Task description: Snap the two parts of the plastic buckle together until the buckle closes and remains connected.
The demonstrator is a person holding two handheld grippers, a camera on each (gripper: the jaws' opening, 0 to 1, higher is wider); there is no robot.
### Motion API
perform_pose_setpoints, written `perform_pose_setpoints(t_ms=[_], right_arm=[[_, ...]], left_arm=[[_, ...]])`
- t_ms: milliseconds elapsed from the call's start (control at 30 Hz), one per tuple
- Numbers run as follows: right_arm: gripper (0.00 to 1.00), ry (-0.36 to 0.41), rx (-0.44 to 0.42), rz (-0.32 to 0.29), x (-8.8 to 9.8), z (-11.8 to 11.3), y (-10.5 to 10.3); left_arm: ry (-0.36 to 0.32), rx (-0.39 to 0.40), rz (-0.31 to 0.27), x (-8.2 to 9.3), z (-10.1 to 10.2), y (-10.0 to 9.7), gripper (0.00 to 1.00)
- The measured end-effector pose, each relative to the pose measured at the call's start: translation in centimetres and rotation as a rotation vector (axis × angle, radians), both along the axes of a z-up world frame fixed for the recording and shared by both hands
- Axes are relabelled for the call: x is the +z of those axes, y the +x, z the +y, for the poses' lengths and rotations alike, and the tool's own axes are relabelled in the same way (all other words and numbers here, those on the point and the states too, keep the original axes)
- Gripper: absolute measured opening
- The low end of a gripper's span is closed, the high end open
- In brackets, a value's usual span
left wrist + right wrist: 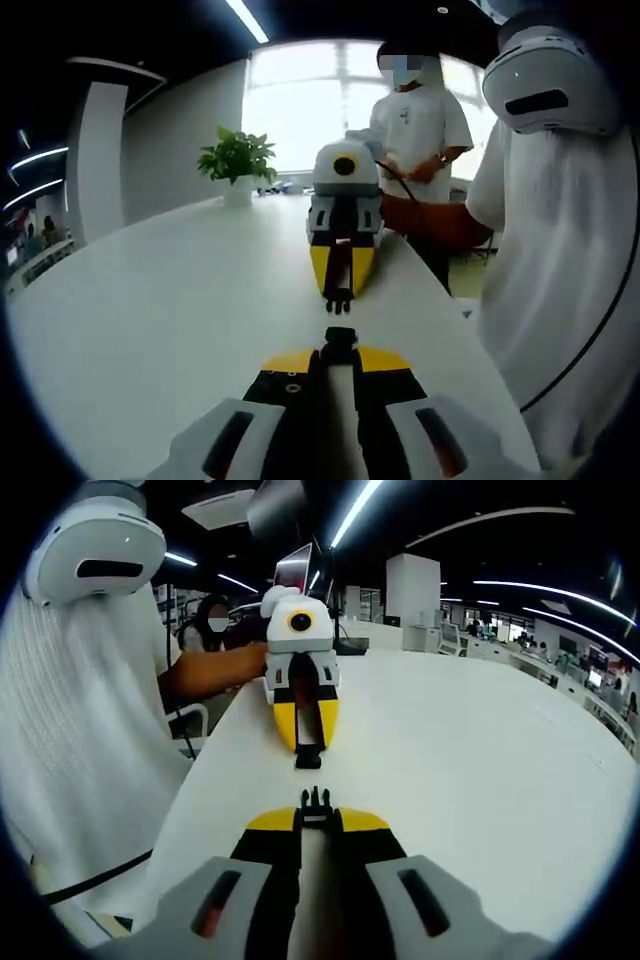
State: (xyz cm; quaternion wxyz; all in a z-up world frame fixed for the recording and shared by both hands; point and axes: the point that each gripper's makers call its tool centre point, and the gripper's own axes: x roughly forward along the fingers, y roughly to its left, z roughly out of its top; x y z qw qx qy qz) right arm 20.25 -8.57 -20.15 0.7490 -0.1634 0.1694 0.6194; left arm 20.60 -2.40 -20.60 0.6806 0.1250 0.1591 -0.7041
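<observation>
Left gripper view: your left gripper (339, 345) rises from the bottom edge with its yellow-tipped jaws closed on the socket (340, 342), the black buckle half with the open mouth. The socket projects just past the jaw tips, above the white table (150, 320). Just beyond the socket, apart from it, is the plug (338, 297), the pronged buckle half, clamped in the closed jaws of your right gripper (341, 290), which faces you. The two halves point at each other along one line and do not touch. Beyond the right gripper, near the far table edge, stands a potted plant (237, 160). Right of the right gripper, off the table edge, a person in a white shirt (420, 125) stands.

Right gripper view: the right gripper (316, 810) holds the plug (316, 802) at its tips. Beyond the plug, across a short gap, the left gripper (308, 752) holds the socket (308, 757) over the table (480, 750).
</observation>
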Motion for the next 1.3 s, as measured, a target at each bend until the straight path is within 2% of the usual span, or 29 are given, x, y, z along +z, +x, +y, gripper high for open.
perform_pose_setpoints(t_ms=[767, 1033, 1300], right_arm=[[0.13, 0.0, -0.013, 0.005, 0.2, 0.2, -0.2], [0.13, 0.007, -0.013, 0.004, 0.3, 0.4, -0.3], [0.13, 0.012, 0.002, 0.001, 0.3, 1.5, -0.4]], left_arm=[[0.001, 0.003, -0.007, -0.2, 0.0, -0.2, 0.12], [-0.01, 0.018, -0.048, -0.1, -0.2, 0.0, 0.12], [-0.016, 0.021, -0.061, 0.0, -0.4, -0.1, 0.12]])
